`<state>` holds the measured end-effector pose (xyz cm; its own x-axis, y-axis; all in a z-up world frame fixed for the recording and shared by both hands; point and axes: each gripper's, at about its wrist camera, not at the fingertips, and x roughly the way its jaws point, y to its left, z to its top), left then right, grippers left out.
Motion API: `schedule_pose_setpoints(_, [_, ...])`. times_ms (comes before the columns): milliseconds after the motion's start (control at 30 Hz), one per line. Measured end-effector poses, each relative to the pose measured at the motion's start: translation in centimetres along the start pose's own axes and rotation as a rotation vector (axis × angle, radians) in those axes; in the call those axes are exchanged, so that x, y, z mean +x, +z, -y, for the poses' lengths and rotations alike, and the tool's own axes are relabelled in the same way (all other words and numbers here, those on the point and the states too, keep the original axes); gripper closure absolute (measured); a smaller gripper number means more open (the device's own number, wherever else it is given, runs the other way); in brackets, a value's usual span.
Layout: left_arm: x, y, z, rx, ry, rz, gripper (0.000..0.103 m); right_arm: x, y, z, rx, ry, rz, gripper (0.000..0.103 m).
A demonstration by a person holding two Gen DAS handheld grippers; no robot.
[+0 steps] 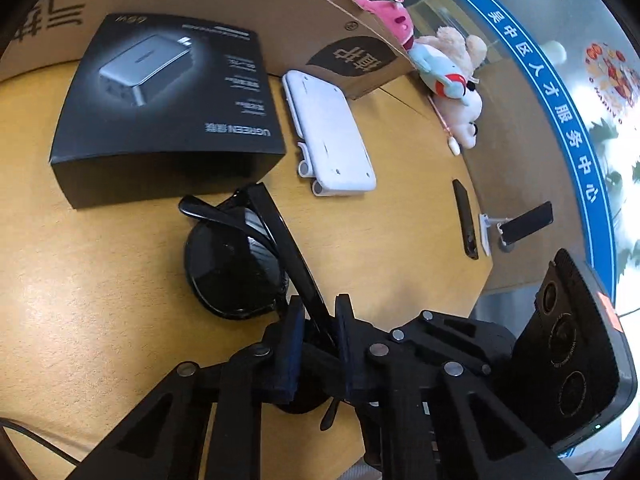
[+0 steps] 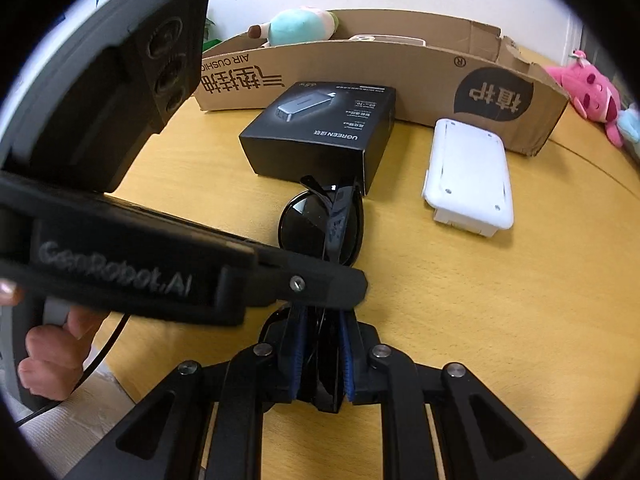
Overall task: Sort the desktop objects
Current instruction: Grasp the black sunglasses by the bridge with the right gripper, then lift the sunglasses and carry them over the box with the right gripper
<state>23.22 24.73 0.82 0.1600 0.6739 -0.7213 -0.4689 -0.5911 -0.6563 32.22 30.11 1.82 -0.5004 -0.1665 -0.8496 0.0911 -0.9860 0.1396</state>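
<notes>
Nearest the right wrist camera, the right gripper [image 2: 320, 360] has its blue-padded fingers [image 2: 347, 364] clamped on the folded black sunglasses [image 2: 320, 220], one pair, which stand on edge over the wooden table [image 2: 500, 320]. The left gripper [image 1: 316, 340] pinches the same sunglasses [image 1: 240, 264] by a temple arm, its pads closed against the thin black bar. In the right wrist view the left gripper's body [image 2: 120, 272] crosses the foreground and carries the raised lettering "GenRobot.AI".

Just beyond the sunglasses lies one black box [image 1: 168, 108], printed "UGREEN" with a picture of a grey charger. To its right, slightly apart, lies one white plastic case [image 1: 332, 136], flat on the table.

Behind both runs one long cardboard box [image 2: 400, 68], its near wall printed "AIR CUSHIO" with Chinese characters and an ® mark; a teal plush toy [image 2: 300, 26] shows over its far wall. At the box's right end, at the table's far edge, sit a pink plush toy [image 2: 592, 96] and, in the left wrist view, a white and blue one [image 1: 456, 80].

Bare tabletop lies open to the right of the sunglasses and white case, up to the table's curved right edge, where one dark phone [image 1: 466, 220] lies.
</notes>
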Motion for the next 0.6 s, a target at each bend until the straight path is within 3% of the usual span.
schedule_pose_setpoints(267, [-2.2,-0.1,2.1,0.071,0.019,0.062,0.097,-1.4,0.3,1.0,0.064,0.084,0.055,0.090])
schedule_pose_setpoints(467, [-6.8,1.6,5.4,0.172,0.038,0.177,0.098,-5.6,2.0,0.2,0.041,0.094,0.184,0.091])
schedule_pose_setpoints(600, [-9.7,4.3,7.9,0.248,0.056,0.243,0.098,-7.8,5.3,0.7,0.008,0.082,0.267,0.091])
